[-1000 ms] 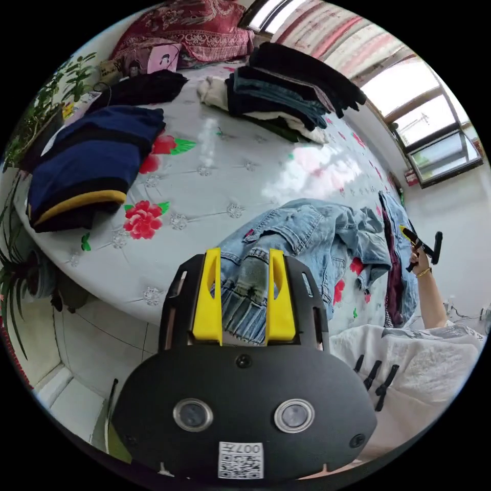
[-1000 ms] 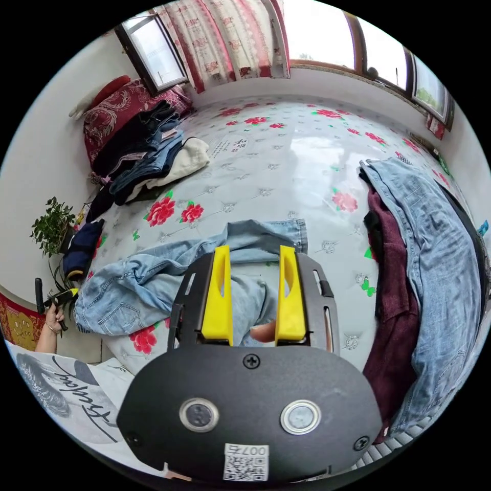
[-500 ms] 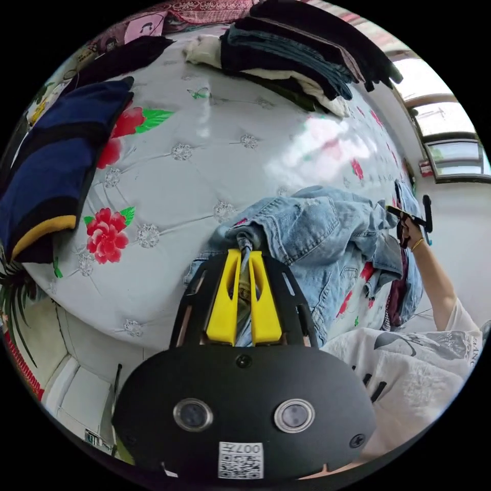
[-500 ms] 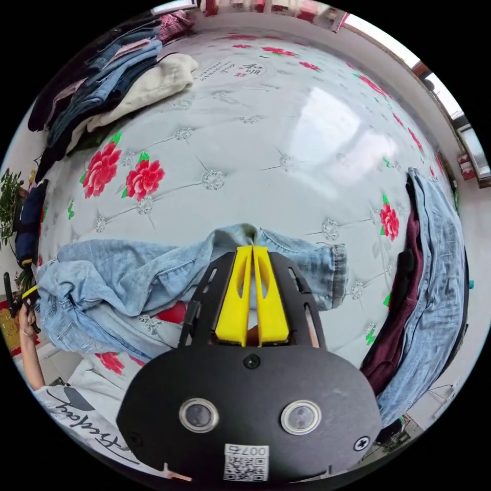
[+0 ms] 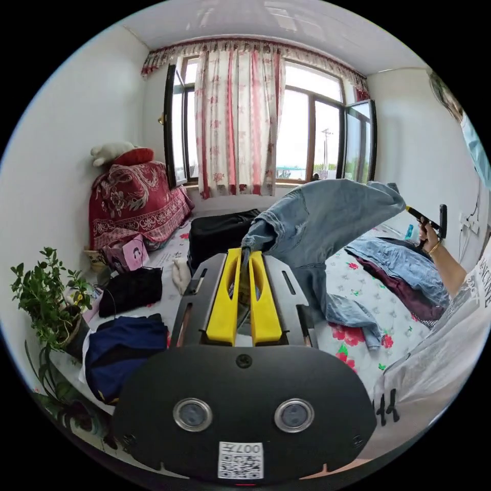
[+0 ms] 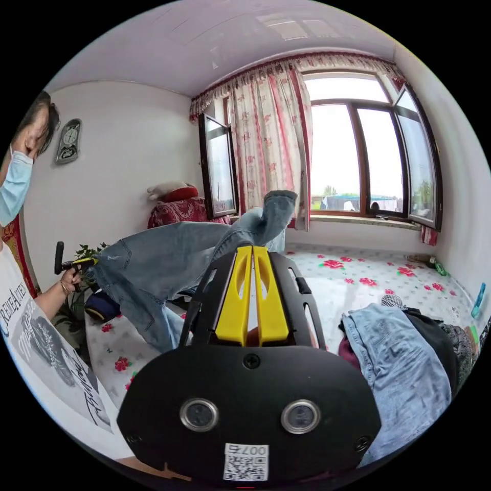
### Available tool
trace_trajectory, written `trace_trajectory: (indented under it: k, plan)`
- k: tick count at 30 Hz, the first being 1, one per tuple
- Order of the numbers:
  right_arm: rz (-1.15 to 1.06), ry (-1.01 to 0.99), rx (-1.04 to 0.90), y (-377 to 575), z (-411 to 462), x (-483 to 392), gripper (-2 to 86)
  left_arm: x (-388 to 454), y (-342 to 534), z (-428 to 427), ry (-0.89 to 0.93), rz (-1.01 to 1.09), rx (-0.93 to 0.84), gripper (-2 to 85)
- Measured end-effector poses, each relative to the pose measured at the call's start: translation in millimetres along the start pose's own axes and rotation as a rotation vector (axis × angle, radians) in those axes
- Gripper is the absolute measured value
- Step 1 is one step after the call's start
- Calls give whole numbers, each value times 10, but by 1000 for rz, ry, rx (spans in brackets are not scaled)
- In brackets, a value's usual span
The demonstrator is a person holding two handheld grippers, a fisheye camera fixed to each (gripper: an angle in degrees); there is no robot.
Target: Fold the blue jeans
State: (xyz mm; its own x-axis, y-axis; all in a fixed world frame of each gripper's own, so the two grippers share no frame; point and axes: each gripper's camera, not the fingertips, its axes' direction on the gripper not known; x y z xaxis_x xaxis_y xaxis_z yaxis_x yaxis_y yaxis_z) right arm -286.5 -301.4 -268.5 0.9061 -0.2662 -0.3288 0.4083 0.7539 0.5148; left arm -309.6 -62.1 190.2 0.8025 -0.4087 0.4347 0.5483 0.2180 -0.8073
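The left gripper (image 5: 244, 255) has its yellow jaws almost closed on a bunch of denim at one end of the blue jeans (image 5: 327, 217). In the right gripper view, the right gripper (image 6: 252, 253) is also nearly closed, and a fold of the same jeans (image 6: 169, 261) rises from between its jaw tips toward 12 o'clock.

Half a second ago both grippers were pinching the jeans while these lay crumpled on the flowered bedcover (image 5: 396, 319). Now the jeans are lifted into the air and hang stretched between the two grippers, with one leg drooping down to the cover at about 4 o'clock in the left gripper view. Both cameras have tilted up, so the curtain (image 5: 238, 117) and the window (image 6: 358, 148) are now seen behind the cloth.

This seems to be the shaking-out step: the garment is held, but it is not yet flat and no fold is made. Probably it must next be laid out straight.

Farther away, a pile of other clothes (image 6: 409, 353) lies on the bed at 4 o'clock in the right gripper view, and a dark folded stack (image 5: 217, 232) lies near the window wall.
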Motion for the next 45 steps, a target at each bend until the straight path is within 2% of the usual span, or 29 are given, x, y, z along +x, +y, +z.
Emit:
trace_trajectory:
  k: [2, 4, 7, 9, 11, 13, 18, 23, 25, 28, 30, 32, 34, 37, 39, 41, 45]
  plan:
    - [66, 44, -73, 404, -332, 105, 3, -17, 501, -56, -48, -88, -158, 37]
    - [248, 230, -309, 1194, -510, 356, 14, -98, 999, 8, -57, -237, -332, 61]
    - [548, 342, -632, 2275, -779, 730, 30, -134, 1765, 32, -17, -461, -514, 68]
    - [714, 360, -659, 2750, -1029, 842, 38, -206, 2164, 71, 40, -665, -601, 83]
    - [825, 354, -636, 3034, -1209, 902, 47, -250, 2296, 148, 92, -738, -627, 94]
    - [882, 316, -613, 3202, -1233, 960, 60, -298, 2307, 252, 70, -770, -666, 101]
    - [897, 250, -627, 3274, -854, 1119, 76, -489, 2046, 643, 71, -808, -636, 107]
    - [881, 322, -739, 3355, -321, 1289, 76, -719, 1898, 1295, 60, -885, -773, 126]
    - [868, 330, -829, 3409, -38, 1338, 63, -741, 1803, 1343, -19, -876, -781, 98]
    - [790, 370, -905, 3373, 151, 1325, 26, -744, 1723, 1398, 1, -826, -799, 30]
    - [756, 381, -937, 3334, 153, 1317, 14, -798, 1709, 1302, 38, -829, -771, 4]
    - [721, 432, -897, 3229, -52, 1300, 9, -946, 1701, 905, 135, -876, -635, -5]
    - [727, 369, -828, 3145, -439, 1253, 8, -992, 1711, 513, 189, -864, -559, -7]
    - [682, 374, -920, 3251, -628, 1042, 18, -943, 1872, -19, 142, -781, -598, -6]
    - [681, 437, -976, 3314, -630, 955, 34, -1016, 2199, -224, 95, -871, -721, -1]
    - [673, 546, -937, 3205, -619, 913, 55, -1133, 2331, -442, -25, -950, -739, 5]
    - [579, 427, -769, 2732, -118, 812, 71, -1291, 2123, -649, -111, -962, -616, 46]
